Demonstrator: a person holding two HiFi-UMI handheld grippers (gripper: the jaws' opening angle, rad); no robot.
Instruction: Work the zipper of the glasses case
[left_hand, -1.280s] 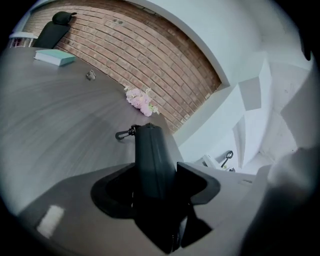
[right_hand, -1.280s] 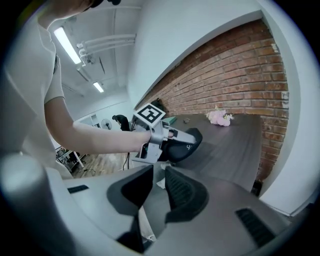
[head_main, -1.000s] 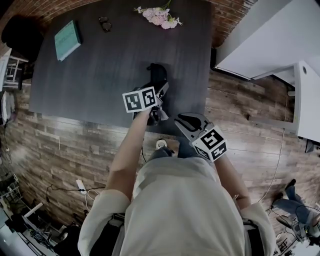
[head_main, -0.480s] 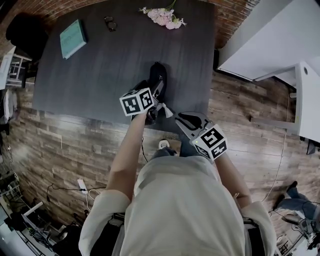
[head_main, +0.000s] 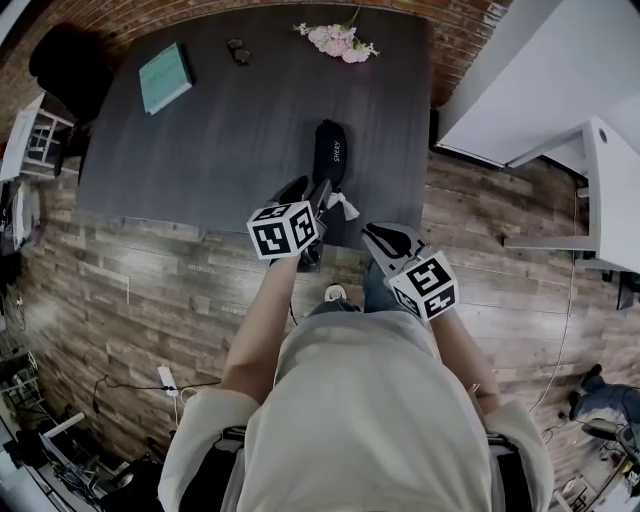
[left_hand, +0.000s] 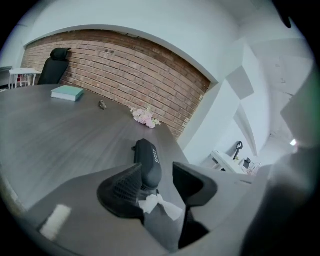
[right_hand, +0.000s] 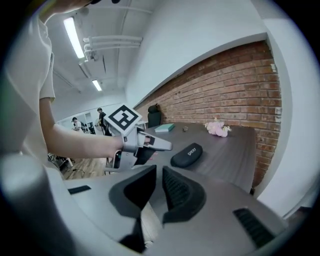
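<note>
The black glasses case (head_main: 331, 152) lies lengthwise on the dark table (head_main: 220, 140), near its front edge, and nothing touches it. My left gripper (head_main: 312, 192) hovers just short of the case's near end. Its jaws have just been closing but still stand apart with nothing between them; the case (left_hand: 147, 157) shows beyond the gap. A white scrap (left_hand: 159, 205) sits at the root of the left gripper (left_hand: 157, 172). My right gripper (head_main: 378, 237) hangs off the table's front edge. The right gripper (right_hand: 159, 172) has been closing to a narrow slit and holds nothing. The case (right_hand: 187, 155) lies ahead of it.
A teal book (head_main: 165, 77), a small dark object (head_main: 239, 50) and pink flowers (head_main: 338, 40) lie at the table's far side. A black chair (head_main: 70, 65) stands at the far left. White furniture (head_main: 540, 70) stands to the right. Wooden floor lies below me.
The left gripper has drawn back from the case toward the table's front edge and risen, leaving the case free on the table. The right gripper has shifted slightly.
</note>
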